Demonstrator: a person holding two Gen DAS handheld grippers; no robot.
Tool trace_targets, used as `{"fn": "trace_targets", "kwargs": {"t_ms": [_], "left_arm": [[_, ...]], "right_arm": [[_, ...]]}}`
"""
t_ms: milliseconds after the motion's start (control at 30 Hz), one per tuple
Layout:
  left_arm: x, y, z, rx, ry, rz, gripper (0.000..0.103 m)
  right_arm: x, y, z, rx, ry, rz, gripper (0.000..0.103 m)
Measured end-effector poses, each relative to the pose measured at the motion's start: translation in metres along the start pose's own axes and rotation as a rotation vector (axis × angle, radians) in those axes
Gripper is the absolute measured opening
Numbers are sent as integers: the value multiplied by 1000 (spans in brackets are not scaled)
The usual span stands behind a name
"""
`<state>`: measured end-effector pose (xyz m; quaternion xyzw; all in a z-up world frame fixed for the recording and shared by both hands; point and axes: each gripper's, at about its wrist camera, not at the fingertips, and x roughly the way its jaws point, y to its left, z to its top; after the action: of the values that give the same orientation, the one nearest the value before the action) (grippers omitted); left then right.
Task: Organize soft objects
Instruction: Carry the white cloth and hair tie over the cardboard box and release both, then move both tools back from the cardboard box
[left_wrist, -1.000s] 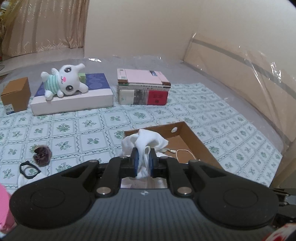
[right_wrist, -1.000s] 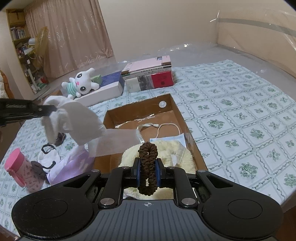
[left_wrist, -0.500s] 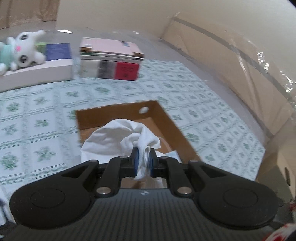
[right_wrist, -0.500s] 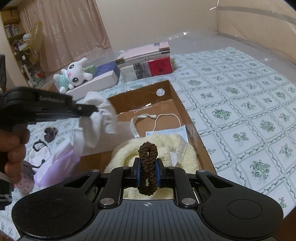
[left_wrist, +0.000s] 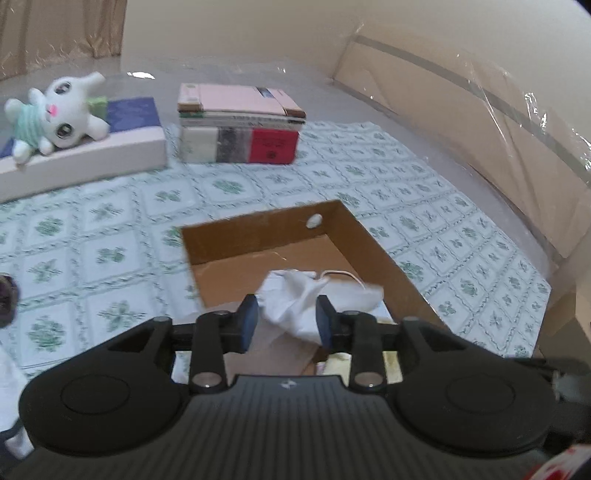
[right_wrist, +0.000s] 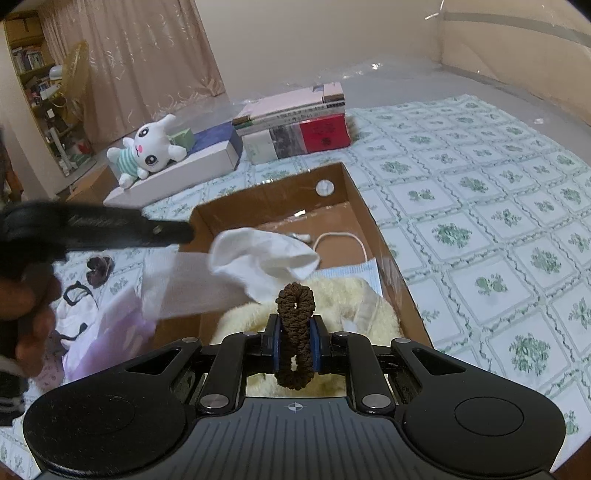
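Hanging over the cardboard box (left_wrist: 373, 243) at the centre of the frame, the left gripper (left_wrist: 286, 323) has just been opening, and the white cloth (left_wrist: 314, 299) sits loose between its blue pads (left_wrist: 248, 320), no longer pinched. In the right wrist view the cloth (right_wrist: 264, 258) shows mid-frame above a cream fleece (right_wrist: 343, 295) in the box. The right gripper (right_wrist: 295, 345), low in the frame, stands narrow, clamped on a brown hair tie (right_wrist: 295, 332) just above that fleece.

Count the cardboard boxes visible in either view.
2. One open cardboard box sits mid-cloth, taking the soft items. A second brown box is barely visible beside the white box's far end; more may be out of frame.
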<state>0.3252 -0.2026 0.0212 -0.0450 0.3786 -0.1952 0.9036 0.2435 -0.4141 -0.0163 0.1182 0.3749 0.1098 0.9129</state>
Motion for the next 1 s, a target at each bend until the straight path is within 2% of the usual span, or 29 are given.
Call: {"fn": "trace_targets", "kwargs": {"t_ms": [133, 167, 200, 267, 467, 833, 1000], "left_arm": [[-26, 6, -5, -13, -39, 7, 33], [-32, 7, -7, -10, -46, 9, 33], [-39, 6, -9, -6, -54, 10, 33], [-51, 8, -13, -8, -68, 15, 33], [-89, 12, -27, -15, -115, 30, 35], [-156, 15, -60, 11, -138, 46, 38], [-189, 24, -77, 15, -157, 68, 39]], "right_arm": [[-3, 4, 13, 6, -61, 9, 17], [-3, 4, 16, 11, -72, 22, 26], [-3, 3, 18, 20, -83, 29, 50], [-5, 3, 22, 35, -106, 33, 75], [-22, 15, 16, 6, -87, 9, 75], [-64, 57, -24, -49, -53, -82, 75], [-83, 78, -39, -56, -52, -88, 75]]}}
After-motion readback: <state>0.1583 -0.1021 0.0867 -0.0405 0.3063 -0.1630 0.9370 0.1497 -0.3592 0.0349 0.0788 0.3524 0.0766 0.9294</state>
